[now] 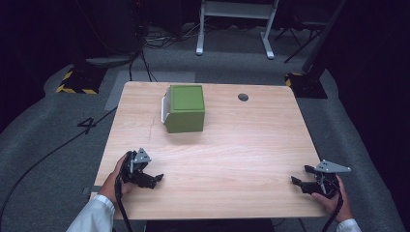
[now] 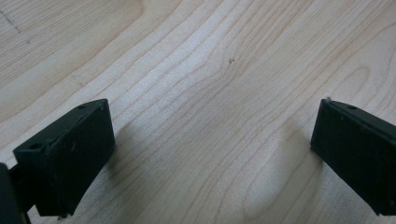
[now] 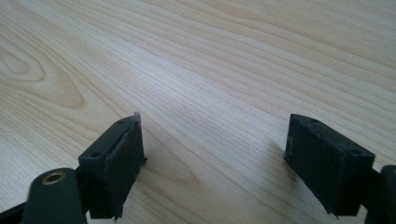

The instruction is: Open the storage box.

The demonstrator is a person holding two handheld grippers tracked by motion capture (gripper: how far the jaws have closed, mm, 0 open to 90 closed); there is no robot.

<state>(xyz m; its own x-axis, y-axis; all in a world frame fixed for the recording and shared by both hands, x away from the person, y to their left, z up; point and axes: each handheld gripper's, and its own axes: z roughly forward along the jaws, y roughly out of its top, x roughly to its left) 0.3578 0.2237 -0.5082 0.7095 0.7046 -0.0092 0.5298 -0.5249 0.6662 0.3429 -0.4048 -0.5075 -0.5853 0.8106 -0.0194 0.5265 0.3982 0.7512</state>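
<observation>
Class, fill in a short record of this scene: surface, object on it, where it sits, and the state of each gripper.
surface: wooden table
object: green box, white part on its left side
position: far half of the table, left of the round hole
left gripper: open, near left edge, holding nothing
right gripper: open, near right corner, holding nothing

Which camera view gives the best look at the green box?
The high view: the green box sits whole on the table's far left part, a white piece on its left side. The left and right gripper views look at bare wood between open jaws instead.
</observation>
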